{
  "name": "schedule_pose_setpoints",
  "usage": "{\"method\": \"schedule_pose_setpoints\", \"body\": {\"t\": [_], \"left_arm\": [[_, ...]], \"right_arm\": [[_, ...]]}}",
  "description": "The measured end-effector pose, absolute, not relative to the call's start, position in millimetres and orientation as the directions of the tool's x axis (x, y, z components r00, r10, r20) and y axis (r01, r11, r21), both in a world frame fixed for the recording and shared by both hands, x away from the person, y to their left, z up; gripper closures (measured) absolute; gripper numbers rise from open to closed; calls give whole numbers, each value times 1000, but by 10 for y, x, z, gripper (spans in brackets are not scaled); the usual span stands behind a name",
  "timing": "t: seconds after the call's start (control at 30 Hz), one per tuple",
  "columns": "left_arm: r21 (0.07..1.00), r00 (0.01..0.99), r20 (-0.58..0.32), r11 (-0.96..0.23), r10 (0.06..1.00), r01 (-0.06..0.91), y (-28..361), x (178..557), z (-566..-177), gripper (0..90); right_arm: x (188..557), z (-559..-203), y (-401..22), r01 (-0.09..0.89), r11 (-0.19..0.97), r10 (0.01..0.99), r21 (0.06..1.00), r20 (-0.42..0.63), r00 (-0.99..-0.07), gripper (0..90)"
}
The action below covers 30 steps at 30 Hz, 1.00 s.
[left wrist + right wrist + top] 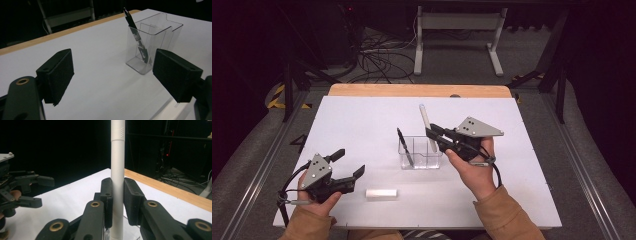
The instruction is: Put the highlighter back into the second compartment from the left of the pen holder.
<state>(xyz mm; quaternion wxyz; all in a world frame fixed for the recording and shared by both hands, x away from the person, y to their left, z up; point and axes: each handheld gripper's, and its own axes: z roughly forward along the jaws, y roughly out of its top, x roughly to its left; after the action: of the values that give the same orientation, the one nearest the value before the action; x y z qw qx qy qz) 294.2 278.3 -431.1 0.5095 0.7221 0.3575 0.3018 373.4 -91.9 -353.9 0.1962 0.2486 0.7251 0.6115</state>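
A clear plastic holder [420, 152] [150, 42] stands mid-table with a black pen [405, 146] [136, 37] leaning in its left compartment. My right gripper [435, 137] [117, 202] is shut on a white pen [427, 126] [117, 170], held upright and slightly tilted, its lower end over the holder's right compartment. My left gripper [348, 164] [112, 75] rests at the near left of the table, open, with nothing between its pads. A white pen cap [381, 193] lies flat on the table in front of the holder, to the right of the left gripper.
The white table top [362, 120] has a wooden strip [419, 90] along its far edge. Beyond it on the floor are cables [377, 60] and a white desk frame [457, 35]. Metal rails run along both sides of the table.
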Motion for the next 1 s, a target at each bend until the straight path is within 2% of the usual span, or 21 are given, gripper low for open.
{"method": "schedule_pose_setpoints", "body": {"t": [1.0], "left_arm": [[953,562,73,-224,824,205,2799,2943,-4311,180]], "right_arm": [[4011,-3865,-645,160,76,617,984,80,-783,791]]}}
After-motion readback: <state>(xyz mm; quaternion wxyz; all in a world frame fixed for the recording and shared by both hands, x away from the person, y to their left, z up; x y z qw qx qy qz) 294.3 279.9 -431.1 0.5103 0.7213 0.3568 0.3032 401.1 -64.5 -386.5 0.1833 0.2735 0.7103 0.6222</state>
